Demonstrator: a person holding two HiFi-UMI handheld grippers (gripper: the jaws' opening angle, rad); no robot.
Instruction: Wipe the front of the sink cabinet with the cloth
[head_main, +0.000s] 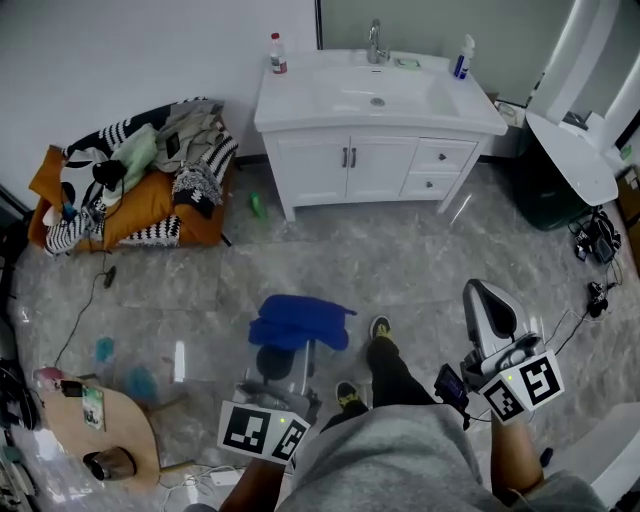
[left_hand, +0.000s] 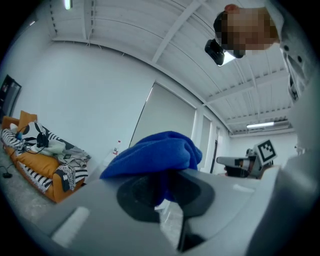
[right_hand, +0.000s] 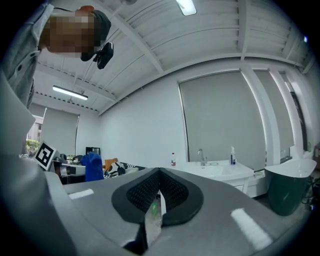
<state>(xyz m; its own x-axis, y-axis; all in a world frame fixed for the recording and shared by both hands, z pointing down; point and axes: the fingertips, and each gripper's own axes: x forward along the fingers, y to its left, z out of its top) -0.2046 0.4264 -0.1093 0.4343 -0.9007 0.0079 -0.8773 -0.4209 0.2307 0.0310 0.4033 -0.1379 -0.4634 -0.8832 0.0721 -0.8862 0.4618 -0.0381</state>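
The blue cloth (head_main: 298, 320), low centre in the head view, is clamped in the left hand-held gripper (left_hand: 167, 192), well apart from the sink cabinet (head_main: 370, 165) at upper centre, so it probably needs carrying forward and pressing flat on the cabinet's front, while the right hand-held gripper (right_hand: 156, 200) has its jaws together on nothing.

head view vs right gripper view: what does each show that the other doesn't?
Head view only: the cabinet doors, a round wooden table, the person's shoes. Right gripper view only: ceiling light, and the right gripper with jaws together, nothing between. Both: sink, faucet, spray bottle, blue cloth in the left gripper.
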